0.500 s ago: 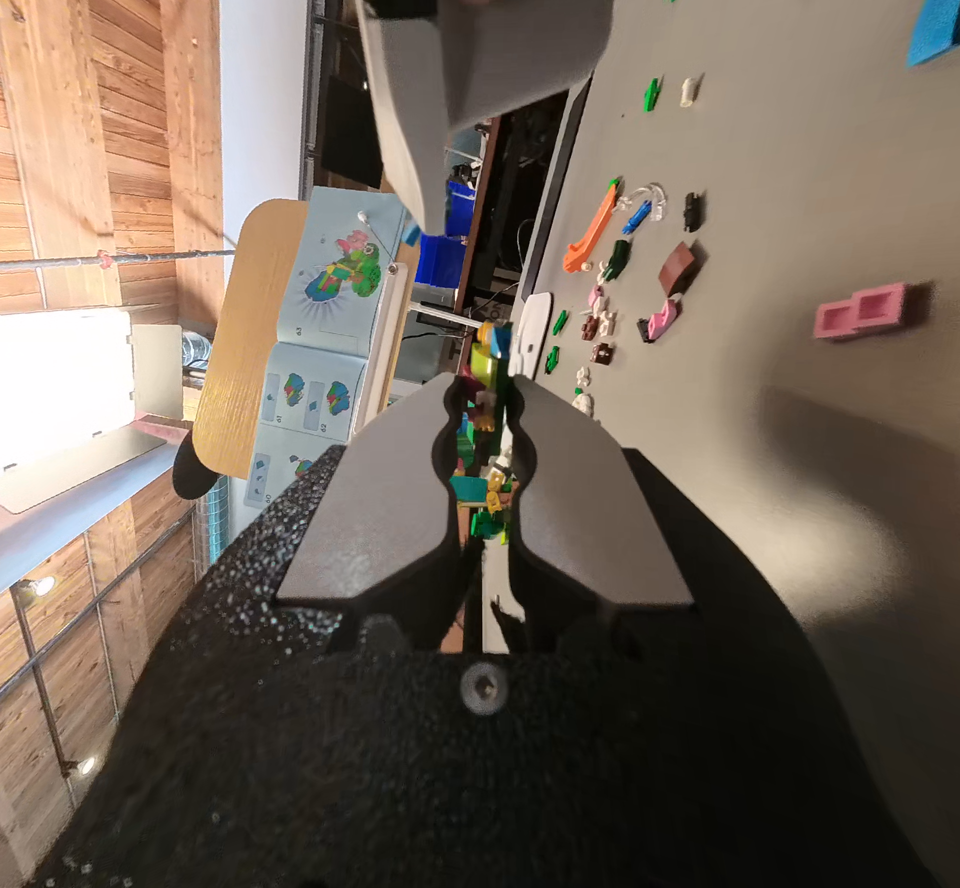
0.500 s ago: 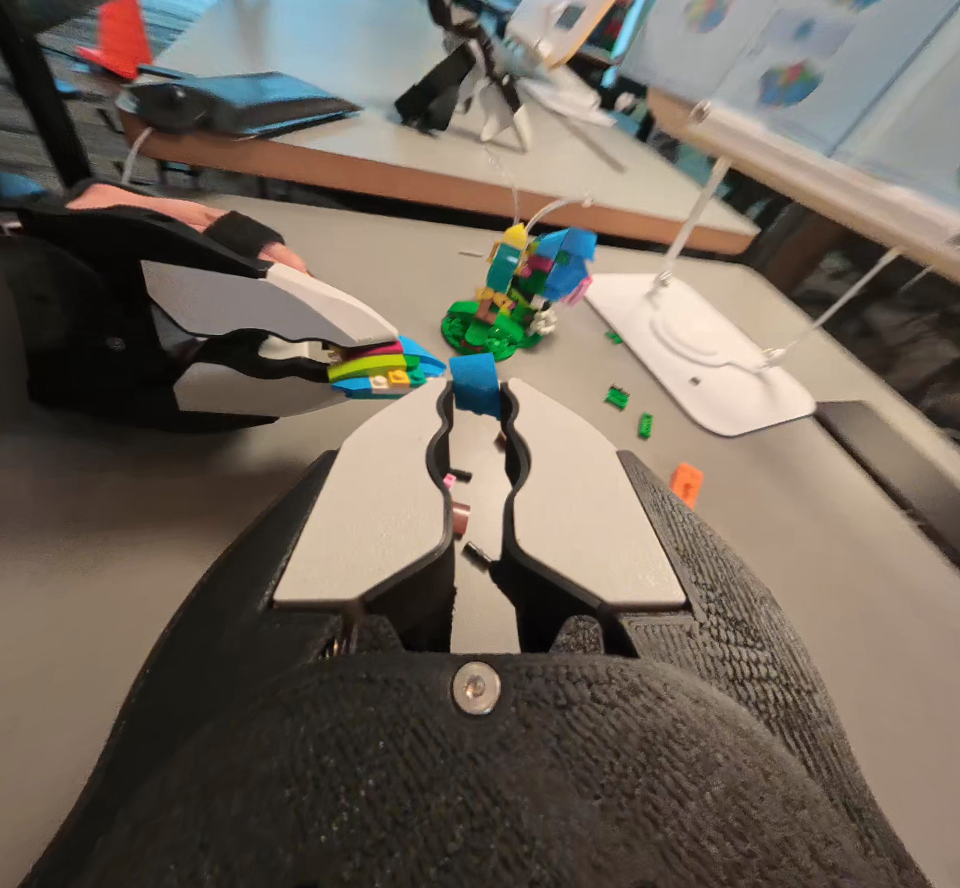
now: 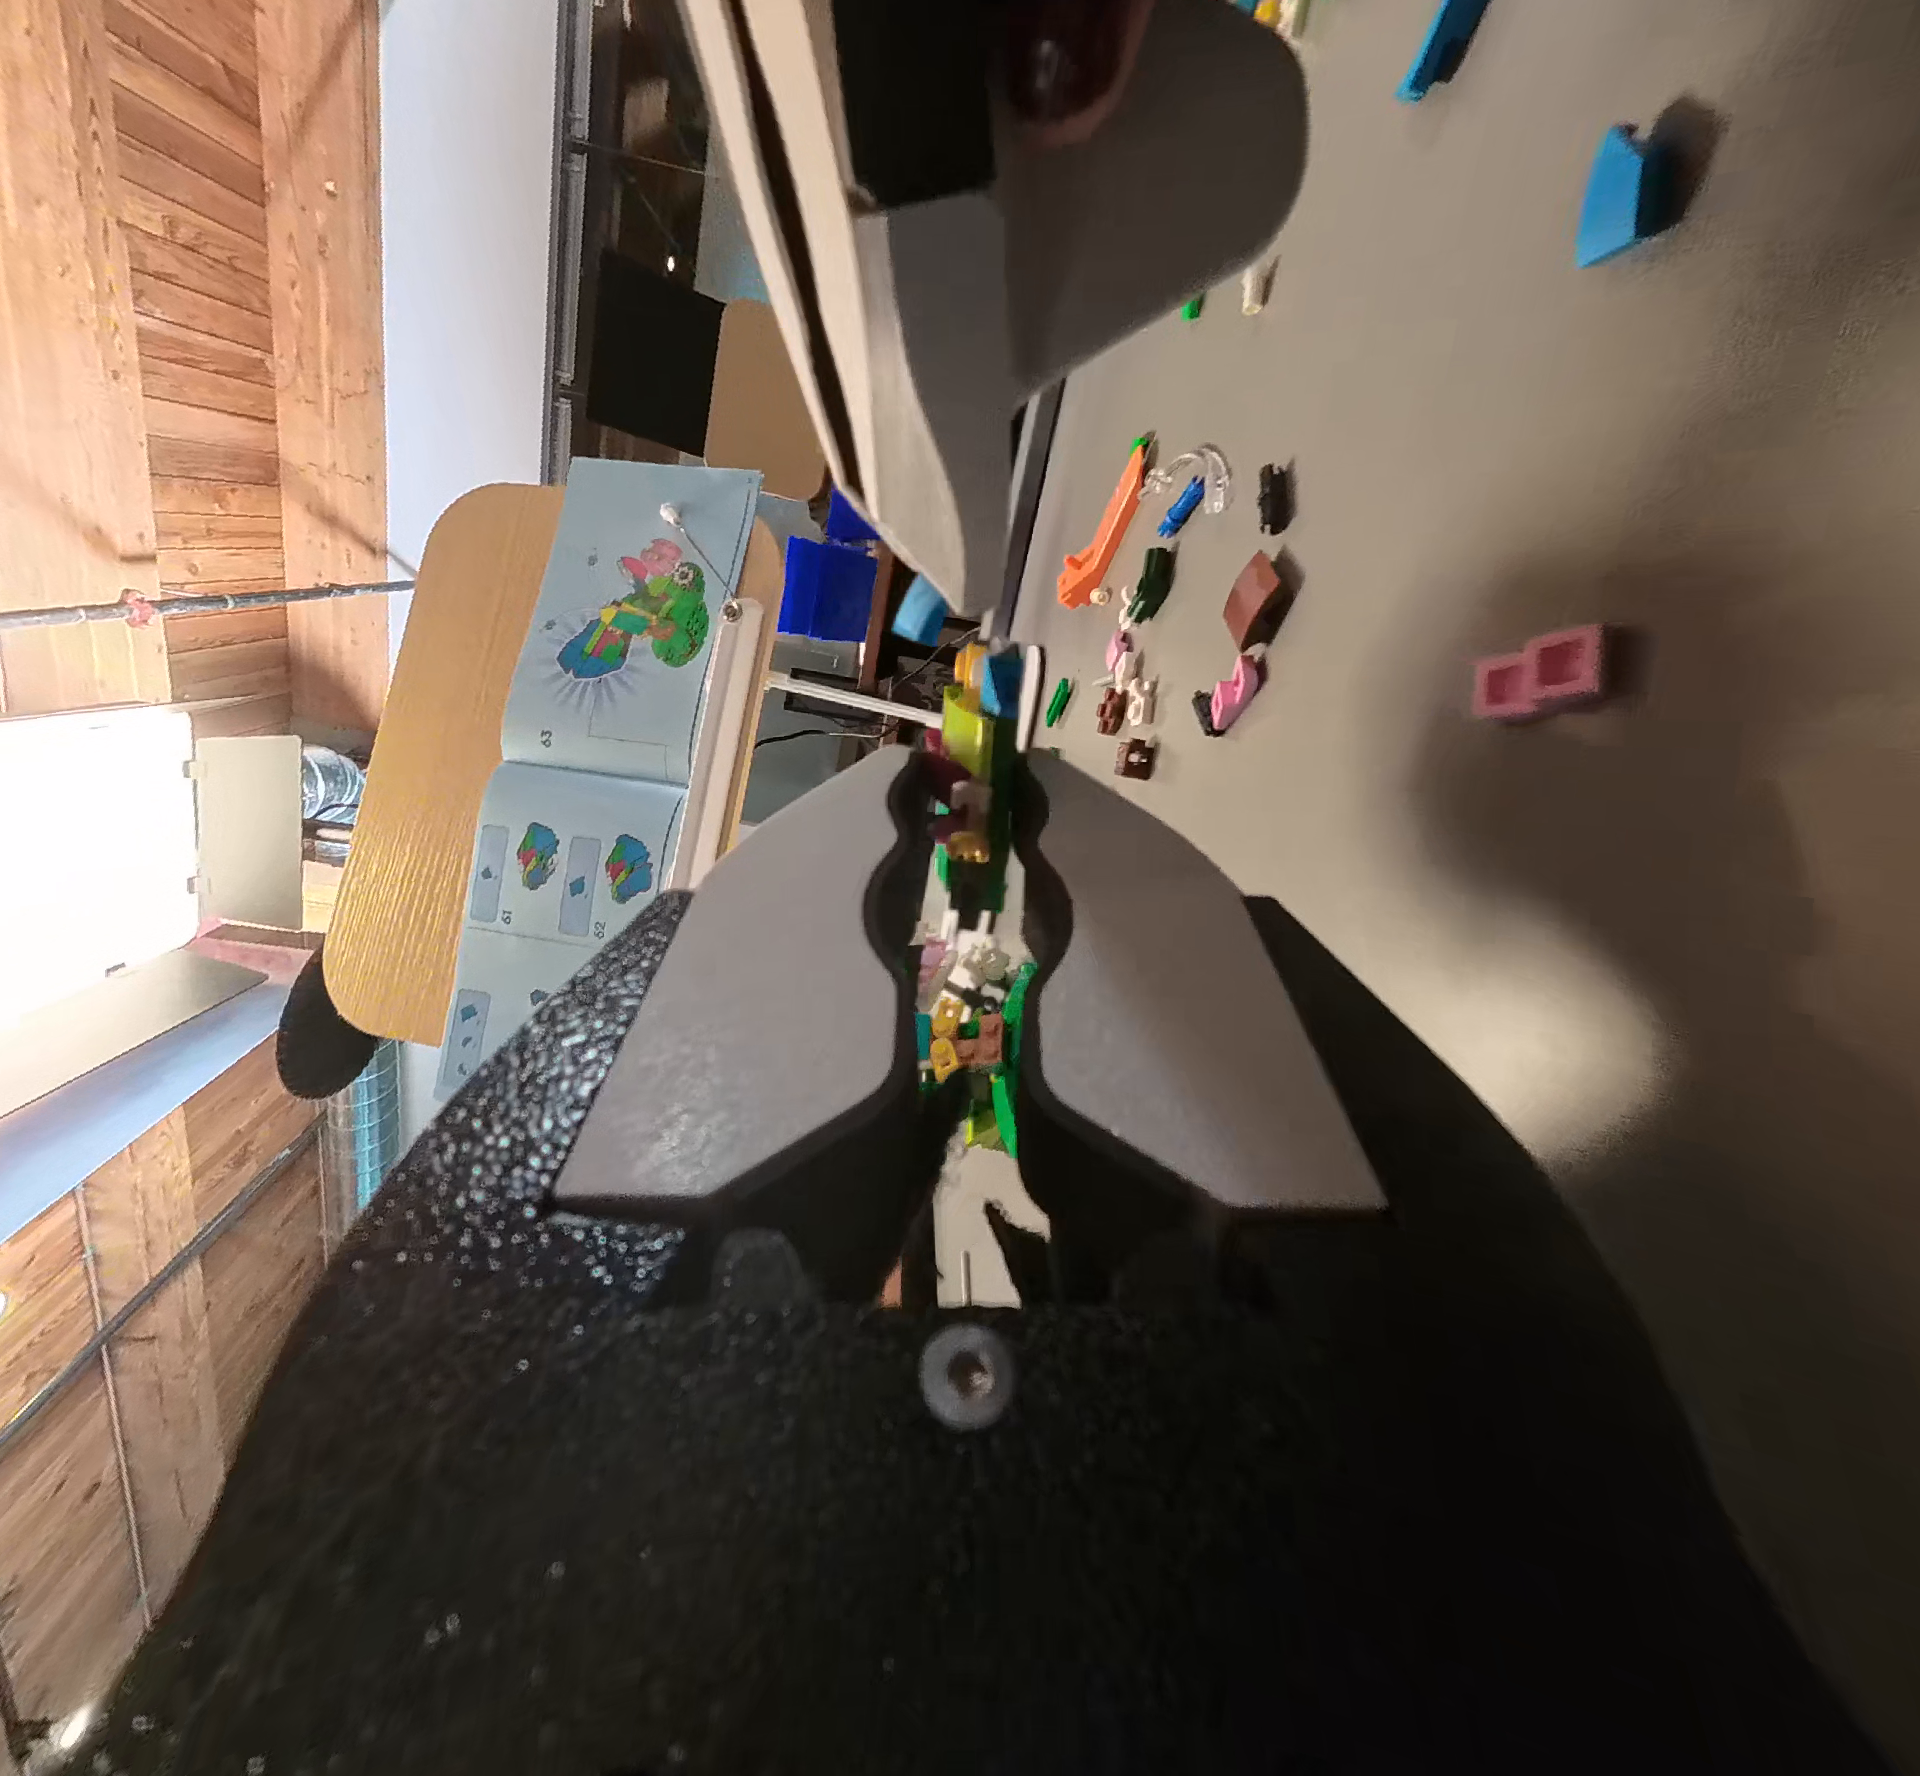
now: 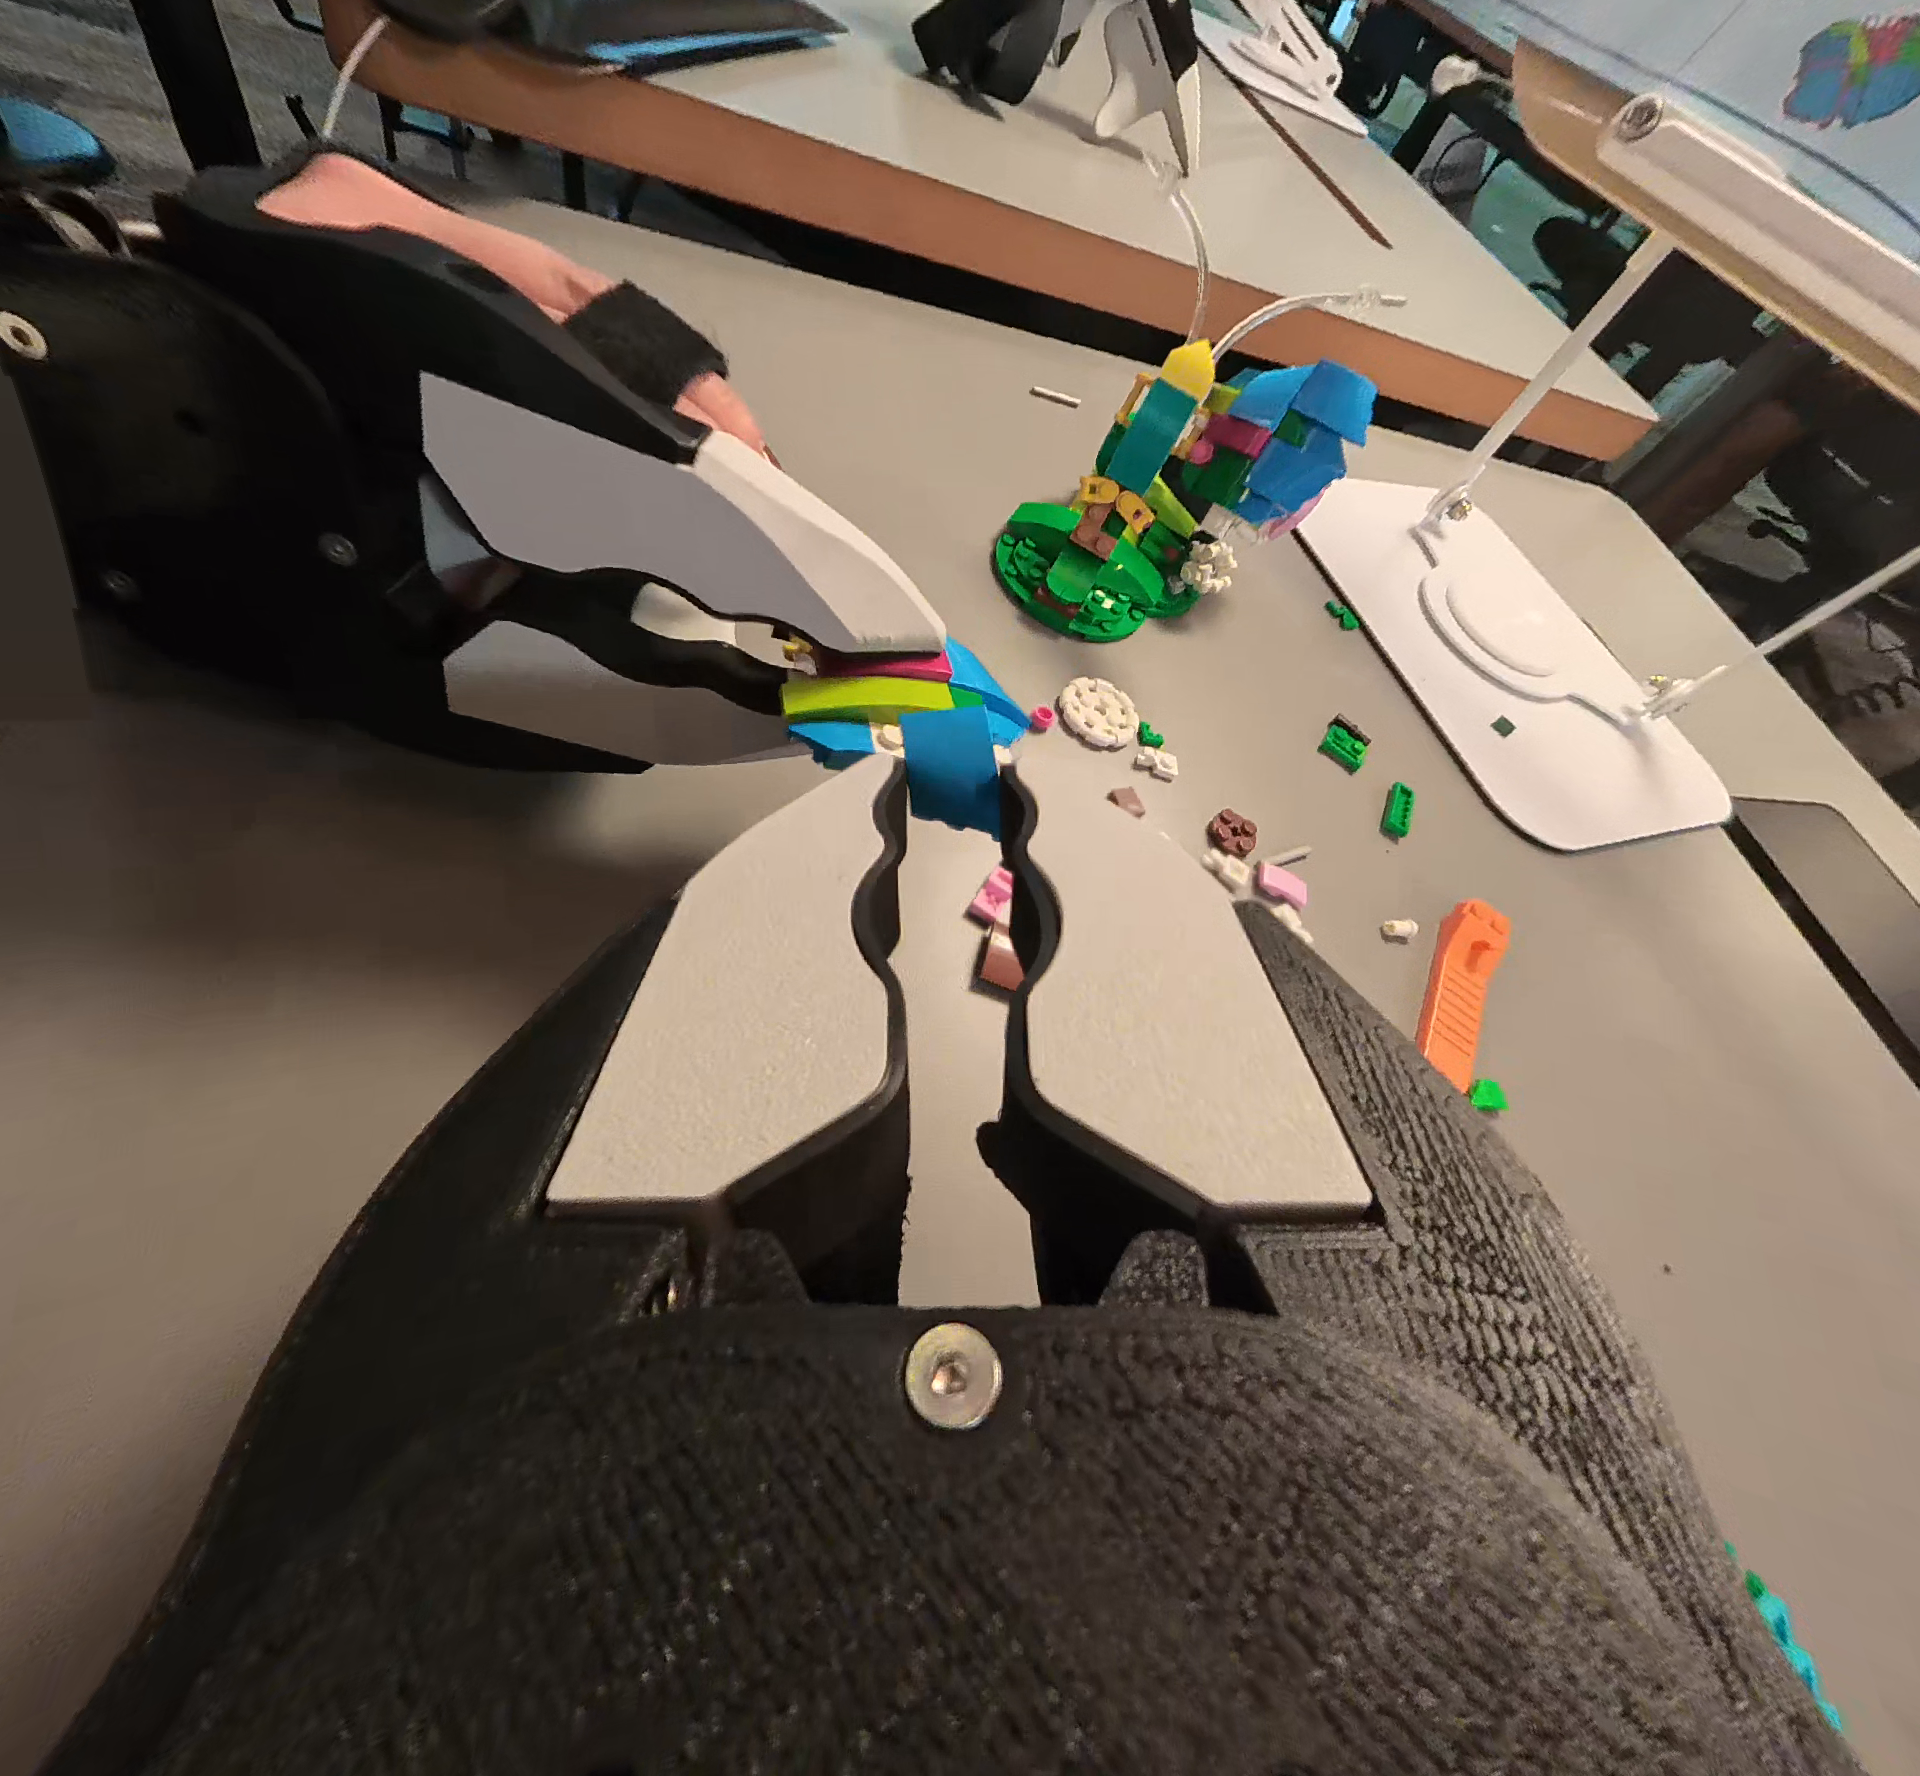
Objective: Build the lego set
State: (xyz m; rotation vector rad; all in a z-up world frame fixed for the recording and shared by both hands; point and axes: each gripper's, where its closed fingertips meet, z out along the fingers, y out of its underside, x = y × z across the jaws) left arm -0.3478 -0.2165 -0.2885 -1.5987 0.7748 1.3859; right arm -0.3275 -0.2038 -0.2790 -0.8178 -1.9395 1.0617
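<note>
Right wrist view showed the right hand-held gripper [image 4: 954, 791] clamped on a blue curved brick [image 4: 951, 776], its tip touching the small multicoloured sub-assembly [image 4: 883, 692]. That sub-assembly, with lime, magenta and blue layers, was pinched in the left hand-held gripper [image 4: 831, 687], above the grey table [image 4: 312, 947]. Behind them the partly built lego model [image 4: 1174, 500] stood on its green round base, near a white stand base [image 4: 1507, 666]. An orange brick separator [image 4: 1460, 994] and small loose pieces [image 4: 1236, 833] lay on the table.
</note>
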